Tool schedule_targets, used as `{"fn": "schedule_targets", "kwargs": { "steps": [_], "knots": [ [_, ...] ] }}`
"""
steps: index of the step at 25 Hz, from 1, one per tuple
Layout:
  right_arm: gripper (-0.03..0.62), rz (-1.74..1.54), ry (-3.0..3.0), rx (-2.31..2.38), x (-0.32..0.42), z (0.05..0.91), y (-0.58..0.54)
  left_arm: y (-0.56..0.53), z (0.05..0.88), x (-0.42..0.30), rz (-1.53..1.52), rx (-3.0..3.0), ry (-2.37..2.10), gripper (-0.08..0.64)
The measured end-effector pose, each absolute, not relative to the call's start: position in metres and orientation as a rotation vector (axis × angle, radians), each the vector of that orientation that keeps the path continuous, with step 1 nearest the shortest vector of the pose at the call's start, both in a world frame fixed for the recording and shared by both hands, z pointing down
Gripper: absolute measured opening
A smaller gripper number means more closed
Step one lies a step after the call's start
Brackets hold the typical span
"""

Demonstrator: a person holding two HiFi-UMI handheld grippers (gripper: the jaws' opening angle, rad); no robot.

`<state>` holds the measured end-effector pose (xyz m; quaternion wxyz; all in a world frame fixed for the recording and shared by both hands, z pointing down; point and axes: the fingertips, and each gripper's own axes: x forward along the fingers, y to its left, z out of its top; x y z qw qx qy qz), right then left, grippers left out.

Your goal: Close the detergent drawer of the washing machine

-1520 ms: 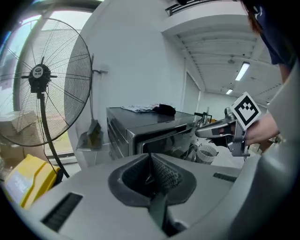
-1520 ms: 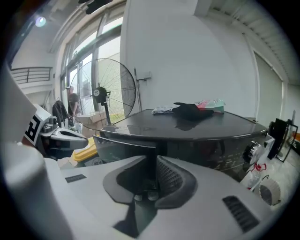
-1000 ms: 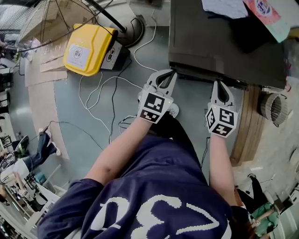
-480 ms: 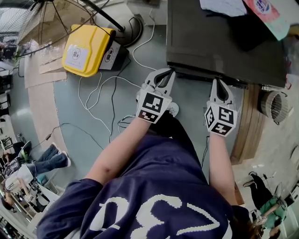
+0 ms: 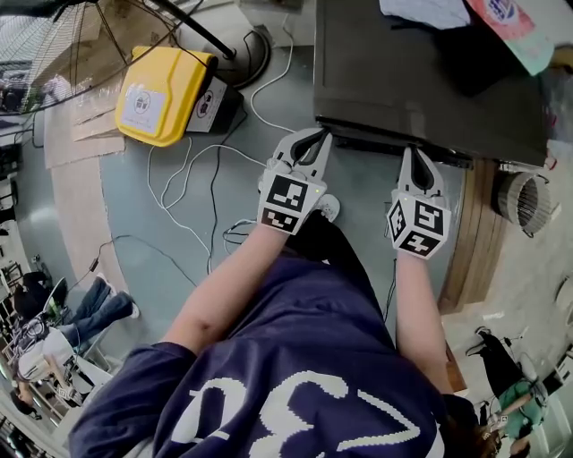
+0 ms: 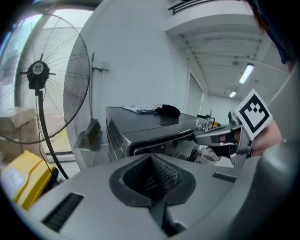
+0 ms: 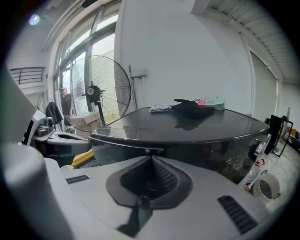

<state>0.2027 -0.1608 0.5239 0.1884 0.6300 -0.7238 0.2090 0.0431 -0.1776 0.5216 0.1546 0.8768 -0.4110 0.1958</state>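
The dark grey washing machine [image 5: 430,80] fills the upper right of the head view, seen from above. Both grippers sit at its front edge with their jaws shut and nothing between them. My left gripper [image 5: 320,135] points at the front's left corner. My right gripper [image 5: 414,153] points at the front further right. In the left gripper view the shut left gripper [image 6: 151,157] faces the machine's upper front panel [image 6: 154,140], with the right gripper [image 6: 218,138] beside it. The right gripper view shows the right gripper [image 7: 152,159] just under the machine's lid edge [image 7: 154,140]. I cannot make out the drawer itself.
A yellow case [image 5: 166,94] and white cables [image 5: 192,183] lie on the floor to the left. A big standing fan [image 6: 40,75] rises beside the machine. Clothes [image 5: 421,13] and a printed bag [image 5: 510,27] lie on the lid. A small round fan [image 5: 524,201] is at the right.
Both grippers have stayed where they were at the machine's front, shut. Only the head view has drifted a little.
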Motion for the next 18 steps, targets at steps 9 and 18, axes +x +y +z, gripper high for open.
{"fn": "schedule_targets", "kwargs": {
  "steps": [9, 18],
  "knots": [
    [0.017, 0.586, -2.025, 1.784, 0.2, 0.528, -0.179, -0.198, 0.526, 0.041, 0.541, 2.442, -1.227, 0.017],
    [0.017, 0.559, -2.037, 1.772, 0.201, 0.524, -0.174, -0.193, 0.52, 0.042, 0.608, 2.52, -1.222, 0.017]
  ]
}}
